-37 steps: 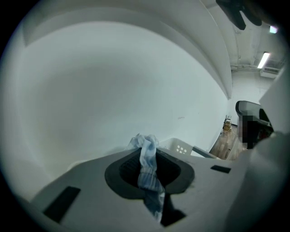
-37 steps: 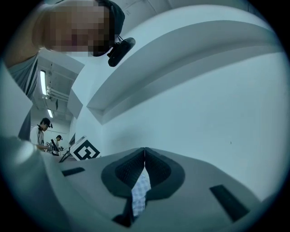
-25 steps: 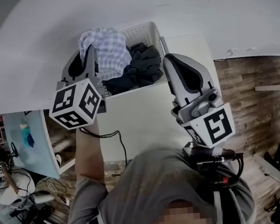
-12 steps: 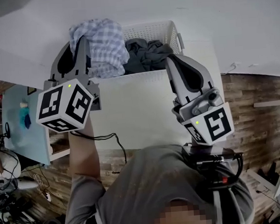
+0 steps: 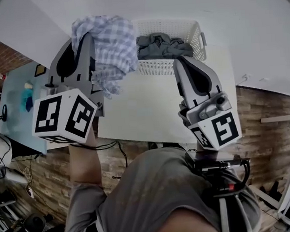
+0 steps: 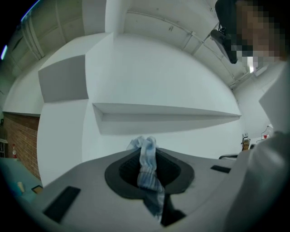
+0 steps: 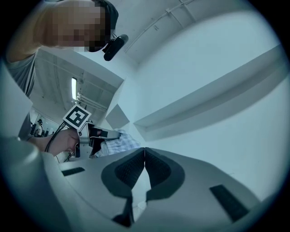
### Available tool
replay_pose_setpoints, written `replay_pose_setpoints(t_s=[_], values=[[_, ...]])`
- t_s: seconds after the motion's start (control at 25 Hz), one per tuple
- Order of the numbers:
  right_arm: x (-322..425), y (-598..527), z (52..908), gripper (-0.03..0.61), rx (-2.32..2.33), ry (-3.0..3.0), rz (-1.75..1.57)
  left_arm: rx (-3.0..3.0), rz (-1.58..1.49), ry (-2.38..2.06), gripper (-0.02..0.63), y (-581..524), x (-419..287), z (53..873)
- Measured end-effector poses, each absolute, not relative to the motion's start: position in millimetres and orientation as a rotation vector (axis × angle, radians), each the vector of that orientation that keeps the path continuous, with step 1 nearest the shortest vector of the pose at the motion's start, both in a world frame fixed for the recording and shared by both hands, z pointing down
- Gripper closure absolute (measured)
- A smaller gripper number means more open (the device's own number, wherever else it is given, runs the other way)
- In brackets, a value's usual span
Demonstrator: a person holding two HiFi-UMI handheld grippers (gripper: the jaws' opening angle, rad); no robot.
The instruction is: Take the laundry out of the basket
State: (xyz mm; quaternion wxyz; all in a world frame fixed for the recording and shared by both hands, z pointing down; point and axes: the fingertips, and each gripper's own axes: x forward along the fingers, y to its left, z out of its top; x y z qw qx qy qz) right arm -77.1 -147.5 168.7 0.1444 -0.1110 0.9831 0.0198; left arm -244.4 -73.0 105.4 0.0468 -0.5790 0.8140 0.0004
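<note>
Laundry status: your left gripper point(image 6: 148, 159) pinches a blue-checked cloth point(image 5: 110, 40) between nearly closed jaws, and your right gripper point(image 7: 144, 158) is pressed together on nothing, held above the table point(image 5: 144, 108). Over the last second the cloth has come up and away from the basket point(image 5: 161, 66). It now hangs clear of the rim, just beside the basket's left end, its tail over the table. One item is thus out, though not yet set down. Farther off, dark garments point(image 5: 162, 44) lie in the basket, so the job remains unfinished.
</note>
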Motion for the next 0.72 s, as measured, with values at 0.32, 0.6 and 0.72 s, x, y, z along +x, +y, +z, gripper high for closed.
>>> replay_pose_setpoints(t_s=[0.32,0.6,0.72], values=[[-86,-105,168,0.571,-0.268,2.845,0.076,-1.765,0.008,2.526,0.555,-10,-234,128],[-93,-95,174,0.571,-0.266,2.879,0.087,-1.852,-0.057,2.557,0.555,-3,-225,176],[-97,-96,176,0.571,-0.272,2.898,0.105,-1.873,-0.105,2.576,0.555,-7,-225,205]])
